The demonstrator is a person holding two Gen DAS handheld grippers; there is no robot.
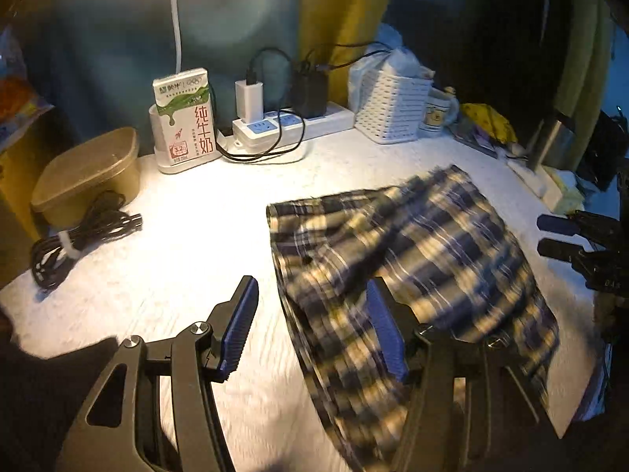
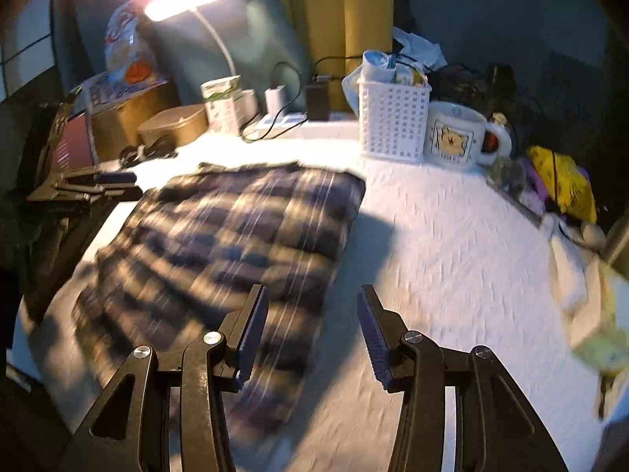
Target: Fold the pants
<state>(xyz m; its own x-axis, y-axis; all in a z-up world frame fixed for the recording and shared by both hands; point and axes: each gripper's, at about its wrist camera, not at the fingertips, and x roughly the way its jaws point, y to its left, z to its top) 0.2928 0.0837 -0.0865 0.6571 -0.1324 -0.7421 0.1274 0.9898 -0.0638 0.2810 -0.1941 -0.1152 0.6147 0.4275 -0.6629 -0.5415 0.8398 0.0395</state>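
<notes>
We have a white counter (image 2: 452, 236) crowded along its back edge, and on it lie the plaid pants (image 1: 412, 244), already doubled over into a rough slab, blurred in both views. The risk here, as we judge it, is a grab that catches only the top layer: the fold would peel open and leave the pants lopsided. A wide sweep could also knock the white basket (image 2: 393, 122) or the bear mug (image 2: 456, 137), which stand just beyond the far edge of the cloth, or snag the black cable (image 1: 74, 244) coiled to the left.

Now the jaws. Our left gripper (image 1: 310, 326) stands released, nothing between its pads; its right finger hangs over the near left edge of the pants, the other over bare counter. Our right gripper (image 2: 310, 334) is released too, empty, its left finger above the pants' near right edge, its right finger over bare counter. So each gripper straddles one side edge, and the pants lie between and ahead of the two.
</notes>
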